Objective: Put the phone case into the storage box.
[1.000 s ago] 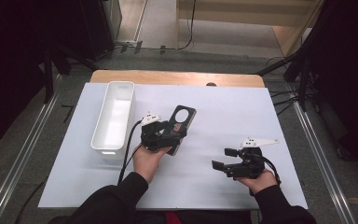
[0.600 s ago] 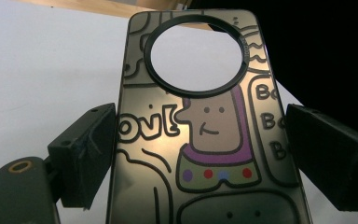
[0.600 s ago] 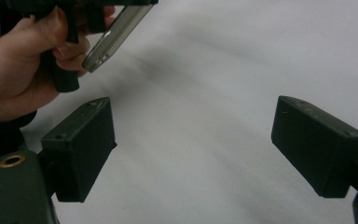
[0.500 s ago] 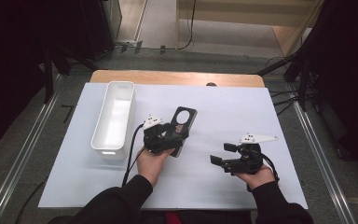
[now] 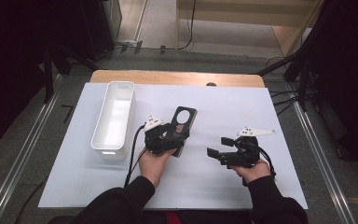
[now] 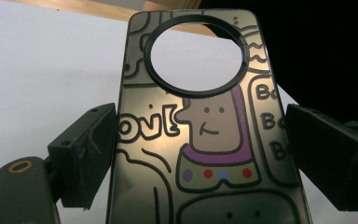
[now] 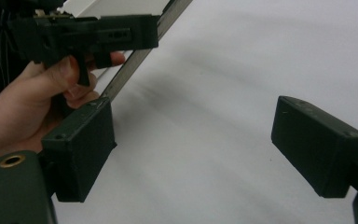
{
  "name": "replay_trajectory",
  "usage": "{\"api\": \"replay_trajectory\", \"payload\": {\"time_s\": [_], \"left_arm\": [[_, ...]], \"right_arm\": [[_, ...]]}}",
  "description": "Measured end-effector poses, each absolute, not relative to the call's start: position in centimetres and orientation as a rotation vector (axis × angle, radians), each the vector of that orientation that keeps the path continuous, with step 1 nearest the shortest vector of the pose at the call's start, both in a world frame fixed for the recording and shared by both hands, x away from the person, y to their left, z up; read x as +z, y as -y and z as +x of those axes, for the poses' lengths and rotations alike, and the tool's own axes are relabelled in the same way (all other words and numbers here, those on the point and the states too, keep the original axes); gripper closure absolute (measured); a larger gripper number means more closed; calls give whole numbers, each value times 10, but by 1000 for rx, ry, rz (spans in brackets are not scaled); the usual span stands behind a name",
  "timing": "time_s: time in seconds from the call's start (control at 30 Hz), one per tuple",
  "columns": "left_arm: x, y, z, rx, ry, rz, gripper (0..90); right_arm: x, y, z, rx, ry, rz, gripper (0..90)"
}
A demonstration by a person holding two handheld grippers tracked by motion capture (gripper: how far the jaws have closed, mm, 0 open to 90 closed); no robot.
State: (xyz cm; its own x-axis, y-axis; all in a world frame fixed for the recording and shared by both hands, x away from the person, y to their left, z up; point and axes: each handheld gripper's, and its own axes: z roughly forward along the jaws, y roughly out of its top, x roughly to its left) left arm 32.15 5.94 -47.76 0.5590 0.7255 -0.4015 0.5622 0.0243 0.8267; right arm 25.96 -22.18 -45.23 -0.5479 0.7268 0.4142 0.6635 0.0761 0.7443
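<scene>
**Phone case gripped, bin the likely next stop**

The left gripper point(image 5: 167, 136) held a phone case point(image 5: 183, 122) by its long edges. In the left gripper view the case point(image 6: 205, 140) ran up between the two black jaws, one pad against each side, its round camera cut-out at the far end and a cartoon figure drawn on its back. The jaws stood wide, but that was the width of the case, not an open grip. From above, the case pointed away from the person and slightly to the right, over the white tabletop point(image 5: 233, 102); whether its far end rested on the sheet or hung just above it could not be told.

The right gripper point(image 5: 223, 151) sat well apart on the person's right, jaws open with nothing between them. Its own view showed bare tabletop between the pads, and the left hand point(image 7: 37, 107) farther off.

The step in hand looked like a carry: the case was secured and ready to be moved. A white bin point(image 5: 114, 116) stood just to the left of the left gripper, long side toward it, apparently empty. If the bin was the goal, the next move called for lifting the case over the near wall, lining it up with the narrow trough and lowering before releasing.
</scene>
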Motion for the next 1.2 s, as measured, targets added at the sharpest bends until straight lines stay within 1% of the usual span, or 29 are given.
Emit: {"api": "replay_trajectory", "payload": {"time_s": [0.13, 0.6, 0.8, 1.2], "left_arm": [[-478, -58, 321, 187, -1100, 1642, 115], [-480, -56, 320, 198, -1111, 1632, 115], [-482, -56, 322, 162, -1113, 1630, 114], [-481, -56, 321, 184, -1111, 1628, 115]], "right_arm": [[-449, 222, 263, 1564, -2228, 1497, 126], [-440, 219, 282, 1532, -2185, 1566, 126], [-439, 217, 289, 1545, -2169, 1605, 127], [-438, 210, 306, 1569, -2164, 1644, 134]]}}
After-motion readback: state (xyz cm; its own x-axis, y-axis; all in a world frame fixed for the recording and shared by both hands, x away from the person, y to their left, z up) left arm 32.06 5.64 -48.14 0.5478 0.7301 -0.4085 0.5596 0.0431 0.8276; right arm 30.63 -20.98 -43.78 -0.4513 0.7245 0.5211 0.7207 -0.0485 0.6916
